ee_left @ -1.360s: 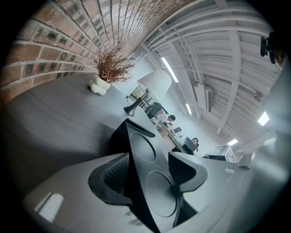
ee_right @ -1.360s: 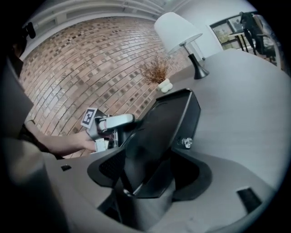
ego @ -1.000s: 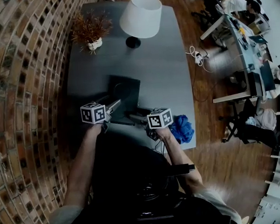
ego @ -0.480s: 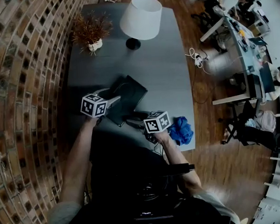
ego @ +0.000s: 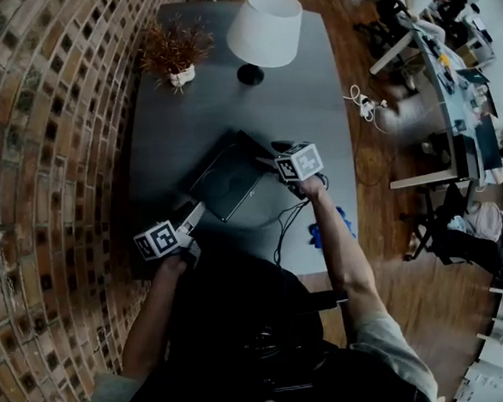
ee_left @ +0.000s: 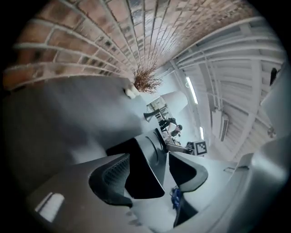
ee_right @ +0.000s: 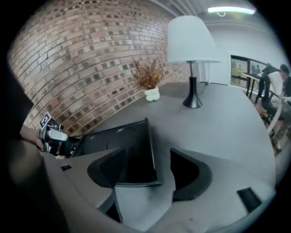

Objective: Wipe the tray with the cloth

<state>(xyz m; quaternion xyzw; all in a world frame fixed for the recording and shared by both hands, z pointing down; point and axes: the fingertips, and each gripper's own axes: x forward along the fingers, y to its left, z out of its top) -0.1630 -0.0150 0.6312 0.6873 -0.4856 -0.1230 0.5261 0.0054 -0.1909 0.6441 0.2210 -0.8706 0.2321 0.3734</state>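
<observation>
The black tray (ego: 227, 179) lies turned diagonally on the grey table (ego: 314, 105). My left gripper (ego: 196, 212) is at its near left corner. In the left gripper view the tray's corner (ee_left: 152, 152) sits between the opening jaws of that gripper (ee_left: 148, 157), and the pads do not press it. My right gripper (ego: 266, 158) is at the tray's right corner. Its jaws (ee_right: 148, 152) are opening too, with the tray's edge (ee_right: 136, 150) between them and a gap on the right side. The blue cloth (ego: 342, 219) lies near the table's right front edge, mostly hidden by my right arm.
A white-shaded lamp (ego: 265, 27) and a dried plant in a white pot (ego: 172, 51) stand at the table's far end. A brick wall (ego: 34, 168) runs along the left. A black cable (ego: 283, 224) trails over the near table edge. Office desks and people are far right.
The tray has turned from square to diagonal. The left gripper has moved back to the near left. The right gripper has moved up and away to the tray's right corner.
</observation>
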